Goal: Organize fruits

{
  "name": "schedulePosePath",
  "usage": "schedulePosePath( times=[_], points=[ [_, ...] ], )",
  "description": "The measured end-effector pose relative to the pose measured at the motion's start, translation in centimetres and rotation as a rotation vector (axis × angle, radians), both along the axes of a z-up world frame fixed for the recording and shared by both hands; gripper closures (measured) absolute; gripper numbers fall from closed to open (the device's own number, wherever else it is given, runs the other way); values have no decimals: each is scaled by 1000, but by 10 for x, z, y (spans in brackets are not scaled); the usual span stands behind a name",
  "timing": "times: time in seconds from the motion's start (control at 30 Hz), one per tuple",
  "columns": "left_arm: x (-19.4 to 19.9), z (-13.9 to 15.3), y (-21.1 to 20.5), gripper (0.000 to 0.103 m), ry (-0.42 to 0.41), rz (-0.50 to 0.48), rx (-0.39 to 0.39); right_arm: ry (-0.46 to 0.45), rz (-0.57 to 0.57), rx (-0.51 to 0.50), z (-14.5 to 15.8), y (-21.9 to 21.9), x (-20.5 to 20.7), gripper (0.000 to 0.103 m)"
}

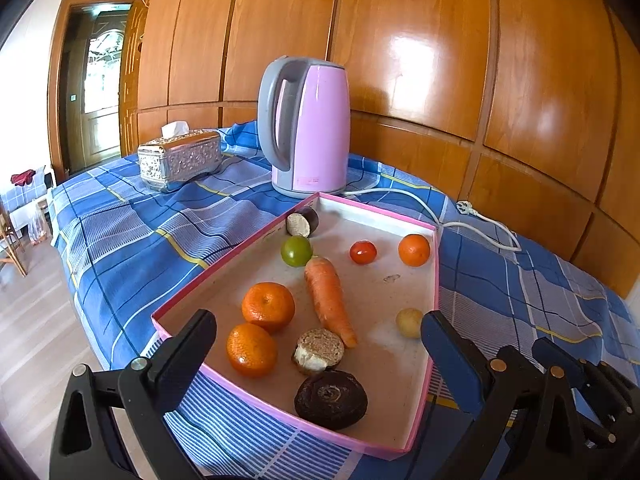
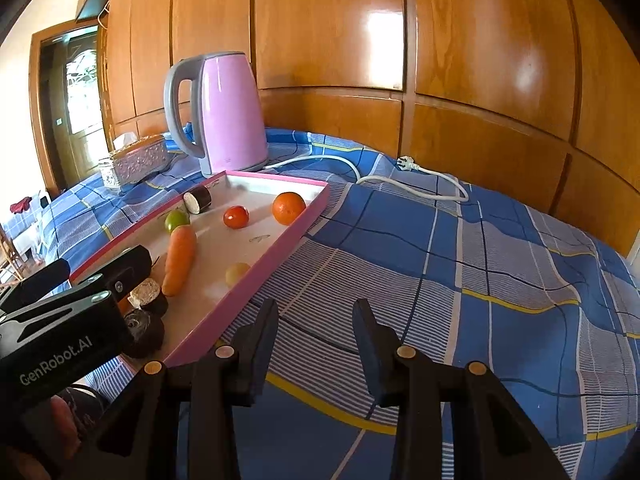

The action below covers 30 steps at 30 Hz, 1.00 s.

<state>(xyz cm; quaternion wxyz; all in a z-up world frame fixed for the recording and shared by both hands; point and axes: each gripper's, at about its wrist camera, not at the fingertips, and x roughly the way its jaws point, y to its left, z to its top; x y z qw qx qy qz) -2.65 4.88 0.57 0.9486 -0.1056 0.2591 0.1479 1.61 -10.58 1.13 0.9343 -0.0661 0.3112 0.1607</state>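
A shallow pink-rimmed tray [image 1: 224, 264] lies on the blue checked cloth. In it are three oranges [image 1: 268, 306] [image 1: 252, 349] [image 1: 414, 250], a red tomato [image 1: 363, 252], a green fruit [image 1: 296, 251], a carrot [image 1: 326, 296], a small yellow round piece [image 1: 409, 322] and three dark-skinned cut chunks [image 1: 331, 399] [image 1: 319, 350] [image 1: 303, 222]. My left gripper [image 1: 318, 320] hangs open over the tray's near end, its fingers wide apart and holding nothing. The right wrist view shows it too, at the left gripper [image 2: 104, 260]. My right gripper [image 2: 316, 308] stands open over bare cloth to the right of the tray [image 2: 256, 292], with nothing between its fingers.
A pink electric kettle [image 1: 308, 128] stands just behind the tray, its white cord and plug [image 1: 480, 220] trailing to the right. A silver tissue box [image 1: 180, 164] sits at the back left. A wooden panel wall closes the far side; the table drops off at the left.
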Motion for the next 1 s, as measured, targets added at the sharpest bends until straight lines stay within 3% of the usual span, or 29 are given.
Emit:
schedulePosePath(
  times=[1.0],
  points=[
    [1,1,-4,0,3,-21,4,5,9,-14,-2,1,0,64]
  ],
)
